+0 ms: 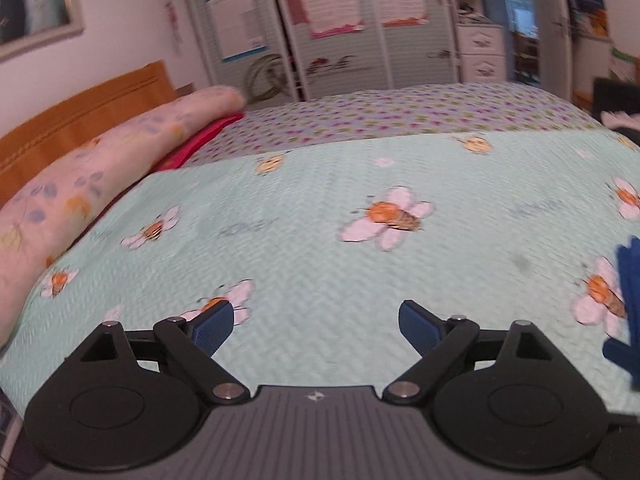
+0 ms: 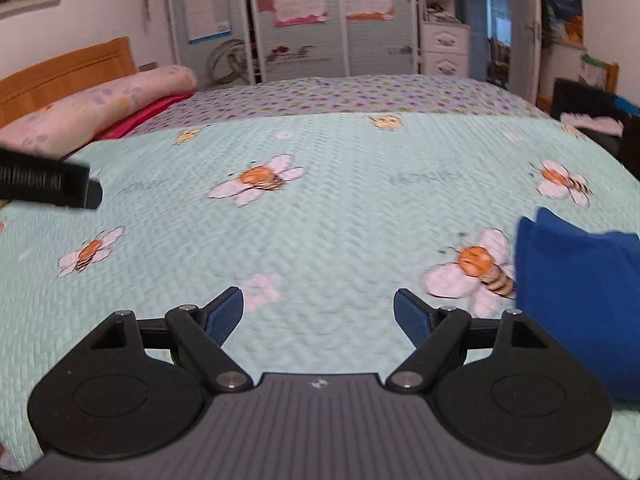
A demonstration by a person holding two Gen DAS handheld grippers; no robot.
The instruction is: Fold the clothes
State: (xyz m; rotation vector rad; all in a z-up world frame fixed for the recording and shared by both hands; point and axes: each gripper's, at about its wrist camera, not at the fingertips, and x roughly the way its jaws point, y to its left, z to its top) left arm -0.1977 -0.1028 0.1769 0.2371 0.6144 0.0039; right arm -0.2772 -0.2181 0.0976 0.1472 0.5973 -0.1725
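Blurred and cut off at the right frame edge, blue garment (image 2: 576, 304) lying on the bee-print bedspread (image 2: 320, 232) just right of right hand-held gripper (image 2: 318, 316), spread wide and empty; left hand-held gripper (image 1: 316, 328) likewise spread over bare bedspread, holding nothing.

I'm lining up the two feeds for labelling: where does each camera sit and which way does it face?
Left wrist: on the left gripper, jaws open, facing across the bee bedspread toward the wardrobe.
Right wrist: on the right gripper, jaws open, facing likewise; the left gripper's body pokes in at left.
Shared: bedspread, wardrobe, blue cloth.
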